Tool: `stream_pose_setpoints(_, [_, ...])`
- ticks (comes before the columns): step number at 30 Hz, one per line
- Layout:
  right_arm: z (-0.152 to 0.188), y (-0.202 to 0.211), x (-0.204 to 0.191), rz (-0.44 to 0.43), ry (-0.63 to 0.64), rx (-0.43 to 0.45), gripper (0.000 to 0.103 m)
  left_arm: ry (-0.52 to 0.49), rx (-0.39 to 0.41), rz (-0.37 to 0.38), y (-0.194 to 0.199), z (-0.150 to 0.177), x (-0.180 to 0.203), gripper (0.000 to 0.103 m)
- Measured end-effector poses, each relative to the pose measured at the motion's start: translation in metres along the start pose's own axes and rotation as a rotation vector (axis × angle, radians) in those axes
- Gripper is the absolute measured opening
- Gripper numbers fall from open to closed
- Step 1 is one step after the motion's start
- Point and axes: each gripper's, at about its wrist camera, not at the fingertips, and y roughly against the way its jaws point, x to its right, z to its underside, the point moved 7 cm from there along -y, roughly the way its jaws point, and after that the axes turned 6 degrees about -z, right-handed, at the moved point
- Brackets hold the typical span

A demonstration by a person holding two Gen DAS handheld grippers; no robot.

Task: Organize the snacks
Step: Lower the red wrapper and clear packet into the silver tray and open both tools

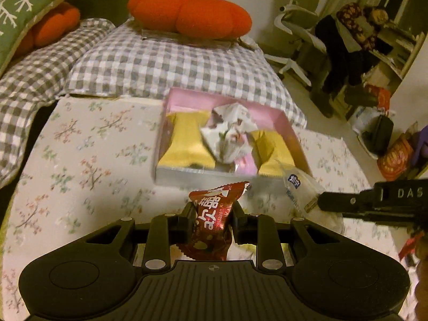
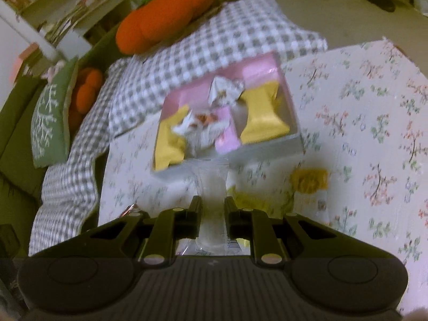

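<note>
nearest us, our left tongs (image 1: 211, 224) are clamped on a red snack packet (image 1: 214, 219), lifted above the floral surface (image 1: 88, 160). our right tongs (image 2: 212, 211) pinch a clear-wrapped white snack (image 2: 212, 200), also off the surface. a small yellow packet (image 2: 310, 184) lies on the cloth just right of them. beyond sits the pink box (image 1: 291, 133), with yellow packets (image 1: 187, 141) and a white wrapper (image 1: 230, 131) inside. past it, checked bedding (image 1: 165, 64) and an orange pumpkin cushion (image 1: 187, 10).

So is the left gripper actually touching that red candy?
Touching. In the left wrist view the left gripper has both fingers pressed against the red candy, pinching its wrapper.
</note>
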Motion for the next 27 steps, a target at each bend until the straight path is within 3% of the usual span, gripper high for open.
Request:
stream_pose_setpoints(12, [-0.044, -0.016, 0.012, 0.013, -0.028, 0.102, 0.016, 0.005, -0.006, 0.034, -0.044, -0.038, 0.025, 0.025])
stream_pose_setpoints(19, [-0.063, -0.044, 0.014, 0.016, -0.019, 0.107, 0.016, -0.027, -0.035, 0.054, -0.085, -0.047, 0.029, 0.025])
stream_pose_setpoints(27, [-0.064, -0.08, 0.017, 0.049, 0.03, 0.091, 0.016, -0.077, -0.002, 0.062, -0.112, -0.056, 0.03, 0.026])
